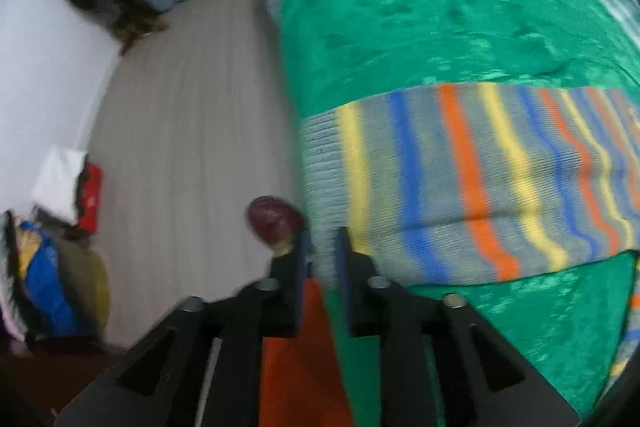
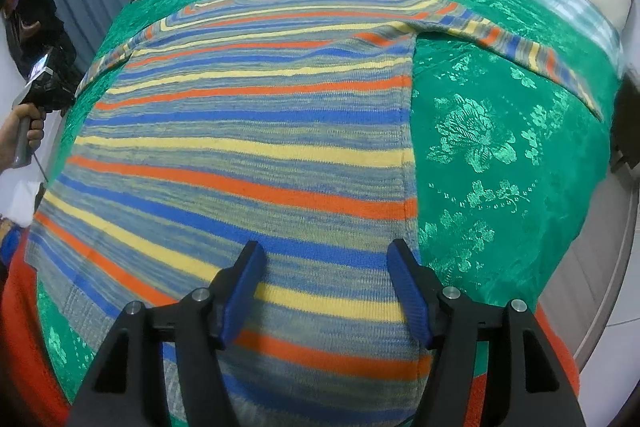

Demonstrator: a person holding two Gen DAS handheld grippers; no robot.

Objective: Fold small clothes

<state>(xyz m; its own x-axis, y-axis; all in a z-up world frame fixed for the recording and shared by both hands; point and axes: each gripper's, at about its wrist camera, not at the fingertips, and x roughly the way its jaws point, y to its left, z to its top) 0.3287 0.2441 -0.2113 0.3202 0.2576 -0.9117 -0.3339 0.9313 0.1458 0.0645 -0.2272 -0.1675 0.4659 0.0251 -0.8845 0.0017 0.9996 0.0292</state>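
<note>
In the left wrist view, the striped knitted sweater of grey, blue, orange and yellow [image 1: 480, 179] is seen lying flat on the green floral bedspread [image 1: 420, 7], its edge at the bed's side; the left hand-held gripper [image 1: 322, 247] is held at that edge with its jaws narrowly parted, and whether cloth is caught between them cannot be told through the blur.

In the right wrist view, the sweater [image 2: 248, 131] is shown spread full length, both sleeves out, no fold yet made; the right hand-held gripper [image 2: 324, 267] is poised over the hem, jaws well apart, nothing gripped; the folding is judged barely begun.
</note>
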